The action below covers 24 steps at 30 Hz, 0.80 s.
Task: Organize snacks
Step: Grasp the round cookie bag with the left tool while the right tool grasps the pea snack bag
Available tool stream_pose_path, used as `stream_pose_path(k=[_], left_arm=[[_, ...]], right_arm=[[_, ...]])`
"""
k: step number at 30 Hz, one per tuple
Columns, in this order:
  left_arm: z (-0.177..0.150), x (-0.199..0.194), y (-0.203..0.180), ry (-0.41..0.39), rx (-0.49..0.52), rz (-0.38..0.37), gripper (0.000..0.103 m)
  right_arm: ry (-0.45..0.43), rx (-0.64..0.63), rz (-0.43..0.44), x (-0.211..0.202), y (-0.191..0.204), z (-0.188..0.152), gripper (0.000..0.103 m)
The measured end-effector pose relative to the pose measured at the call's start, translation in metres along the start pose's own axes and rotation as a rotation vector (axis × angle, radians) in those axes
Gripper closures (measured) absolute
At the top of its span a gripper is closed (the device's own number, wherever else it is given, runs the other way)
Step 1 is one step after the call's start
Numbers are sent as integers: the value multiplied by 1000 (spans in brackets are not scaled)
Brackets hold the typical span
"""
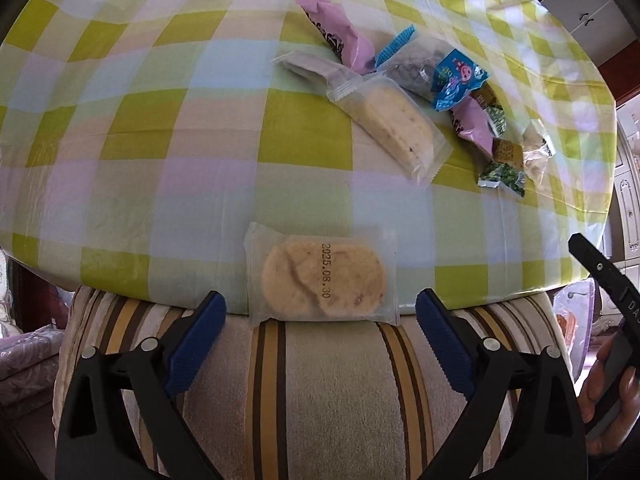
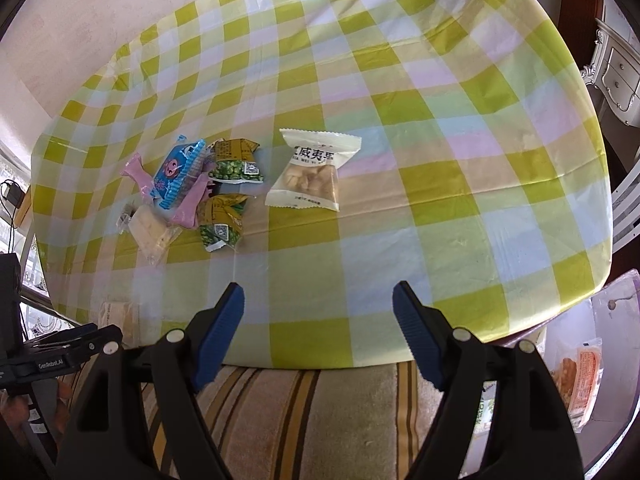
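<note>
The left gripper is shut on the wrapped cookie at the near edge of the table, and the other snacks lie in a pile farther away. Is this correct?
Not quite. In the left wrist view the left gripper is open, its fingers apart on either side of the wrapped cookie, not shut on it. The rest holds.

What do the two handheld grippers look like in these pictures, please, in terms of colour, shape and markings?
Both look alike. The left gripper and the right gripper have black plastic arms with triangular cut-outs and silver round pivot pins. Each finger ends in a blue ribbed pad. The left one's body carries small white lettering, and a bare hand grips the right one's black handle. No cables or sleeves show.
</note>
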<state>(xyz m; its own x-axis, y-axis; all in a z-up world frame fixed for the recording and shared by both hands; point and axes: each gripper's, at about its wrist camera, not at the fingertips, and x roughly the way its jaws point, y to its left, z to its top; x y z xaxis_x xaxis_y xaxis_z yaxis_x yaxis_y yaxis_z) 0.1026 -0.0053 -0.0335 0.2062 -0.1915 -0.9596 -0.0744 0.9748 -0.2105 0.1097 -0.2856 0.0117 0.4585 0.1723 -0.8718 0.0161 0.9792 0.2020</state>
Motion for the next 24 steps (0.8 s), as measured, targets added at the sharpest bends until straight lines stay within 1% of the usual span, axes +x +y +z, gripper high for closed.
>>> stream_pose_path(k=[3, 5, 7, 8, 11, 13, 17, 19, 24], left_arm=[[-1, 2, -6, -1, 28, 42, 8], [-1, 4, -12, -3, 52, 73, 10], [-1, 6, -19, -7, 91, 133, 17], [-1, 6, -22, -13, 107, 149, 19], [-1, 6, -26, -18, 133, 170, 23], [-2, 5, -28, -23, 147, 186, 28], [0, 5, -35, -31, 167, 181, 33], [1, 3, -35, -37, 162, 164, 37], [1, -4, -29, -49, 148, 135, 42]], right_arm=[[4, -21, 10, 5, 10, 5, 26], [7, -40, 16, 10, 19, 9, 26], [10, -59, 17, 15, 29, 13, 26], [10, -68, 16, 17, 33, 14, 25], [12, -89, 10, 24, 44, 18, 25], [6, -95, 1, 27, 49, 21, 25], [-6, -80, -9, 33, 54, 26, 25], [-22, -74, -18, 34, 58, 29, 25], [-31, -76, -38, 44, 69, 37, 25]])
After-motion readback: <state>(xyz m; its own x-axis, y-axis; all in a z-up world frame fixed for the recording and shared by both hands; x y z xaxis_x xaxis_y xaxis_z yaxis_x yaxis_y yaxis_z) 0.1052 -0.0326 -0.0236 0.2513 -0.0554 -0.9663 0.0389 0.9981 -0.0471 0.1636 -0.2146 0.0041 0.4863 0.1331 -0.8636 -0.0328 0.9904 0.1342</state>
